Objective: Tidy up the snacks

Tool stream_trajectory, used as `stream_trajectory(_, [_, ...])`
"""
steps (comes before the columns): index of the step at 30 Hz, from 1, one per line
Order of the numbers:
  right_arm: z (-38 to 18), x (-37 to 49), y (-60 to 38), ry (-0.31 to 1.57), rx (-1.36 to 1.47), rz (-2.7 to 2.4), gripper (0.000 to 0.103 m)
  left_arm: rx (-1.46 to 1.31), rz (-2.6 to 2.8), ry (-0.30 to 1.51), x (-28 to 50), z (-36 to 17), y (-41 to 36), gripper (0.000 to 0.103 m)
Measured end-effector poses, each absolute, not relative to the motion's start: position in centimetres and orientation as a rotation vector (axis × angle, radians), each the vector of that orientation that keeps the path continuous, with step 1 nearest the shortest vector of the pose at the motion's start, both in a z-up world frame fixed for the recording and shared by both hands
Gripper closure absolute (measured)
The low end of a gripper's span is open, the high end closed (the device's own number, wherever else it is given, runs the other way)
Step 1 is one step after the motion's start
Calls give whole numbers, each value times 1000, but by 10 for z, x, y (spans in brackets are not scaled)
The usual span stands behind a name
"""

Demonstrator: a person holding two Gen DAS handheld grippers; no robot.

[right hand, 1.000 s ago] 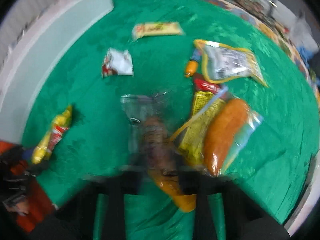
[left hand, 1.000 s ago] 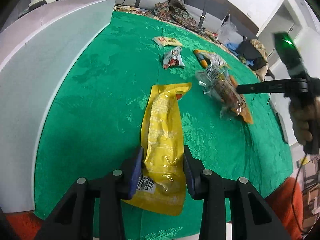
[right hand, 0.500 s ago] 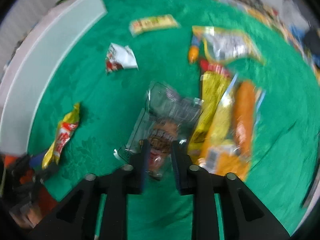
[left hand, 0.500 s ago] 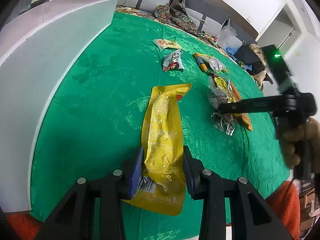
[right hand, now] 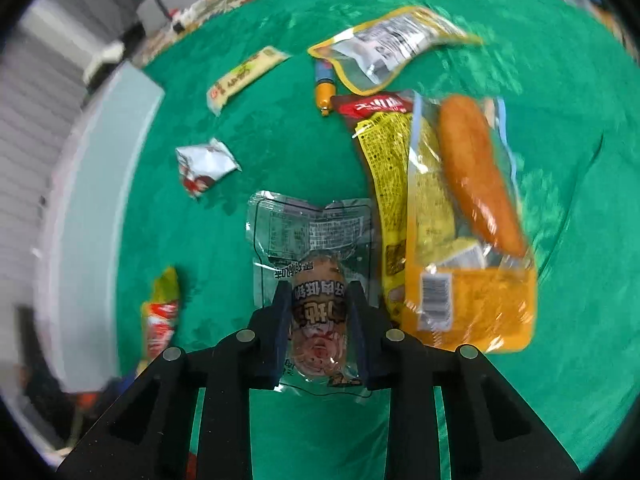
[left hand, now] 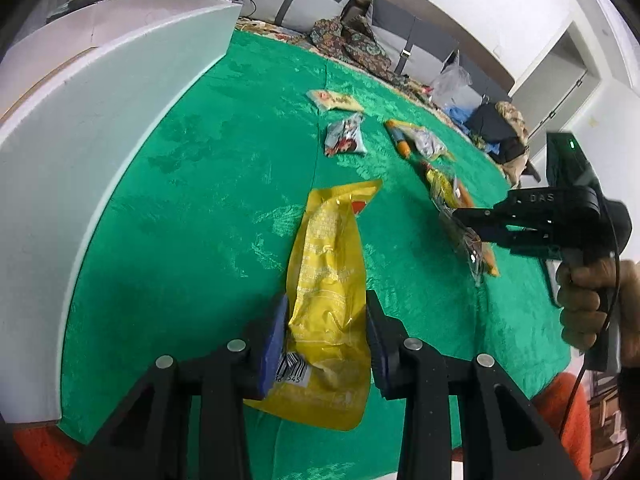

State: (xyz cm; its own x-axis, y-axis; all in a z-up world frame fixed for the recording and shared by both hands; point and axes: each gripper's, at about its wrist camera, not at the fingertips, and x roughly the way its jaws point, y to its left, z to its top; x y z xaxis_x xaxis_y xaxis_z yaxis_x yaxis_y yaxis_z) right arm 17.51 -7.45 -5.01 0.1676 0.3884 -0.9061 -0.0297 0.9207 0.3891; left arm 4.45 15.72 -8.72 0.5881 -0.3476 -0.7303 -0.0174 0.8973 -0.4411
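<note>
The right hand-held gripper (right hand: pixel 318 312) has swung over, jaws just closing on the clear sausage packet (right hand: pixel 312 248); the left hand-held gripper (left hand: pixel 326 320) clamps the yellow pouch (left hand: pixel 328 264), whose barcode only its own view shows.

Green patterned cloth (right hand: pixel 560 380) covering surface; scattered on it: yellow bar wrapper (right hand: pixel 244 76), crumpled silver packet (right hand: pixel 206 164), orange tube (right hand: pixel 325 94), clear-window pouch (right hand: pixel 388 48), orange-sausage pack (right hand: pixel 472 216).

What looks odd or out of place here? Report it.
Nothing spilled or torn. The snacks lie scattered and askew on the green cloth; the orange-backed packet overlaps the yellow printed packet. Each gripper's jaws clamp a packet.
</note>
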Motion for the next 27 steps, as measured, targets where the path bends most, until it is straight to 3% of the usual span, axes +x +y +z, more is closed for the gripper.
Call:
stream_trajectory(11, [11, 153, -108, 1236, 689, 477, 76, -553, -231, 859, 38, -52, 174, 72])
stream_trajectory(12, [16, 153, -108, 1224, 698, 484, 76, -554, -227, 860, 38, -53, 176, 75])
stream_trajectory(13, [24, 152, -108, 1210, 704, 495, 76, -556, -225, 863, 37, -54, 177, 91])
stream_trajectory(14, [23, 155, -103, 1205, 705, 501, 76, -571, -233, 878, 38, -56, 180, 97])
stream_trajectory(20, [30, 148, -103, 1188, 717, 516, 75, -590, -230, 883, 41, -60, 185, 98])
stream_trajectory(22, [27, 146, -105, 1191, 719, 498, 75, -574, -216, 928, 49, -68, 187, 94])
stream_trajectory(23, [22, 150, -106, 1193, 721, 494, 75, -549, -198, 974, 54, -74, 186, 85])
stream_trajectory(25, [16, 150, -108, 1199, 717, 486, 75, -480, -183, 1060, 62, -84, 183, 52])
stream_trajectory(27, [10, 150, -112, 1199, 715, 487, 75, -405, -167, 1076, 62, -83, 177, 40])
